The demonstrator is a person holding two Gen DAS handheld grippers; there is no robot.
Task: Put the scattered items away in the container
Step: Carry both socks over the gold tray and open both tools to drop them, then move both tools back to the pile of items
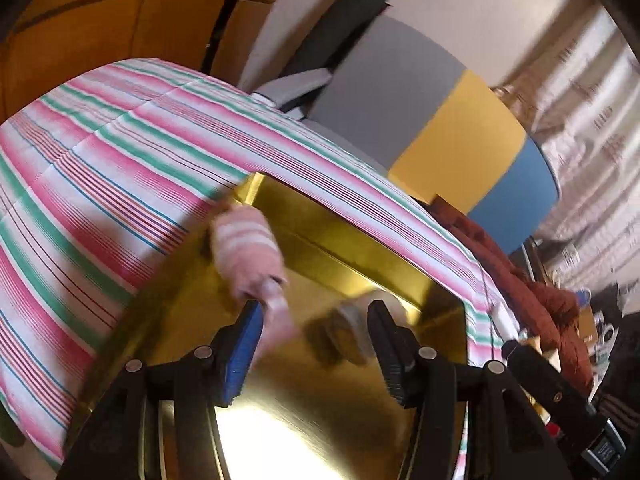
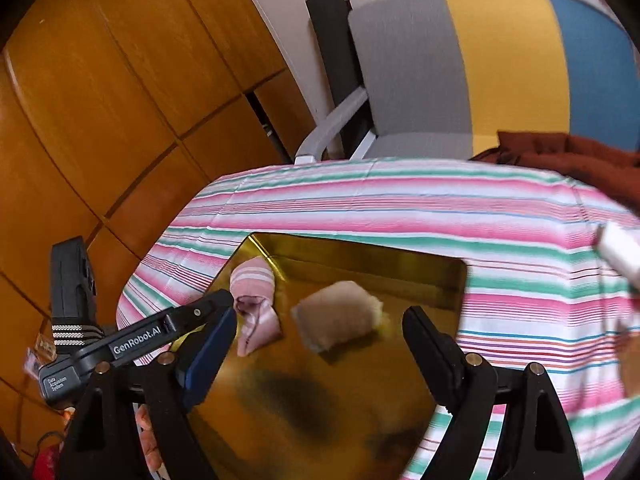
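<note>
Both claws hang wide apart over the gold tin, gripping nothing.

Left claw [image 1: 316, 344] fingers are spread, and the pink striped sock roll [image 1: 250, 252] sits out at about 11 o'clock from it, lying in the gold tin [image 1: 352, 264] near the tin's far left corner; its loose end comes down beside the blue finger pad, can't tell if they touch. Beige rolled sock [image 1: 348, 332] shows blurry between the fingers, also on the tin floor. From the right wrist view the right claw [image 2: 316, 344] is spread too, with the beige rolled sock [image 2: 340, 316] at 12 o'clock and the pink striped sock roll [image 2: 254, 300] at 10 o'clock, well apart from each other inside the gold tin [image 2: 360, 252]. Tin sits on the table's striped cloth [image 2: 400, 200]. White blurry thing [image 2: 620, 252] lies on the cloth at 3 o'clock. Chair [image 2: 460, 68] stands past the table at 12 o'clock.
</note>
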